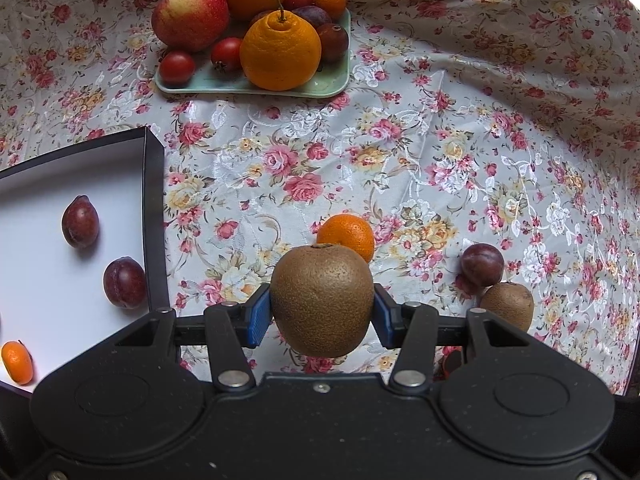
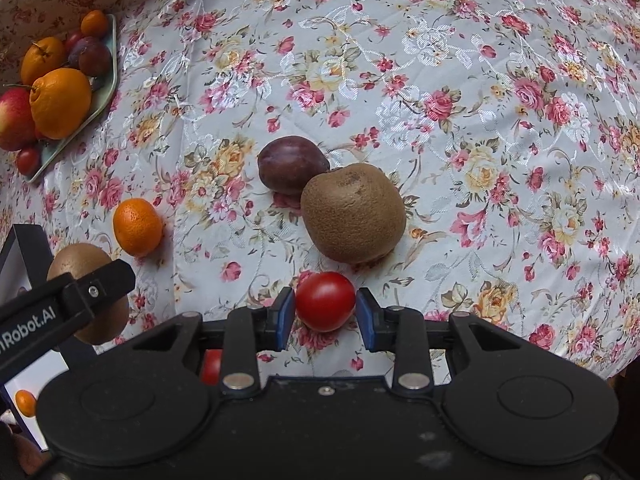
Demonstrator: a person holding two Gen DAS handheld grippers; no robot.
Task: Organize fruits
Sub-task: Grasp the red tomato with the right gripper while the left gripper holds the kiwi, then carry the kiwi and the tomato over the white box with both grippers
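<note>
My left gripper (image 1: 322,314) is shut on a brown kiwi (image 1: 322,300), held just right of a dark box (image 1: 154,200) with a white floor. Two plums (image 1: 80,222) and a small orange (image 1: 16,362) lie in the box. In the right wrist view, my right gripper (image 2: 325,316) points down with its blue pads against a small red tomato (image 2: 325,300) at the cloth. Just beyond it a second kiwi (image 2: 352,212) touches a plum (image 2: 292,164). A mandarin (image 2: 137,226) lies to the left, near the left gripper's finger (image 2: 92,292) and its kiwi (image 2: 80,260).
A pale green plate (image 1: 256,88) at the back holds an apple (image 1: 190,14), big oranges (image 1: 280,54), tomatoes and plums. A floral cloth (image 2: 480,120) covers the table and rises in folds at the back. Another red fruit (image 2: 211,366) shows under the right gripper's body.
</note>
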